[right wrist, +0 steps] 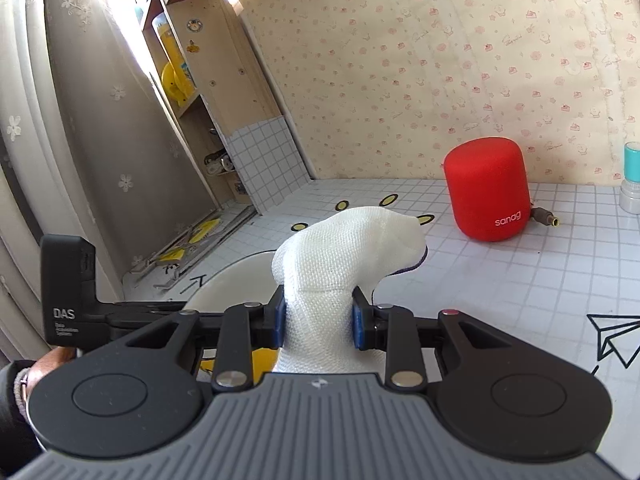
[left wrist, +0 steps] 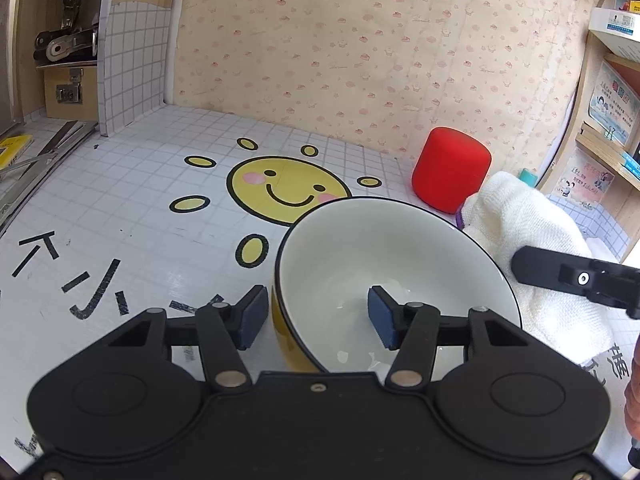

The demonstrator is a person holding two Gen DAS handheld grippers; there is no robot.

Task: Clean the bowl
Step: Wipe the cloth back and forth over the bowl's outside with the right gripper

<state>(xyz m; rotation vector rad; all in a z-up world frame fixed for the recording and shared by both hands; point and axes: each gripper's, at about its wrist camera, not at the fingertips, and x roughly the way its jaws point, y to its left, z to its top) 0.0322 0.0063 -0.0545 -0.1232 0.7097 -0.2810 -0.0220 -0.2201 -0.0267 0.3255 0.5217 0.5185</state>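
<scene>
Bowl (left wrist: pixel 384 272) on counter (left wrist: pixel 132 216), its near wall between left tongs (left wrist: pixel 318 318), pads apart, no grip yet. Right tongs (right wrist: pixel 319 320) clamp cloth (right wrist: pixel 344 256) beside rim. Wiping now could skid or tip bowl.

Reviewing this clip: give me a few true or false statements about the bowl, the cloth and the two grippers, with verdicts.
1. The right gripper is shut on the white cloth. True.
2. The left gripper has one of its fingers inside the bowl and one outside, astride the rim. True.
3. The bowl is red inside. False: it is white inside, yellow outside, with a dark rim.
4. The red speaker lies tipped on its side. False: it stands upright near the wall.
5. The cloth is already pressed into the bottom of the bowl. False: it sits beside the bowl's right rim, outside it.
</scene>
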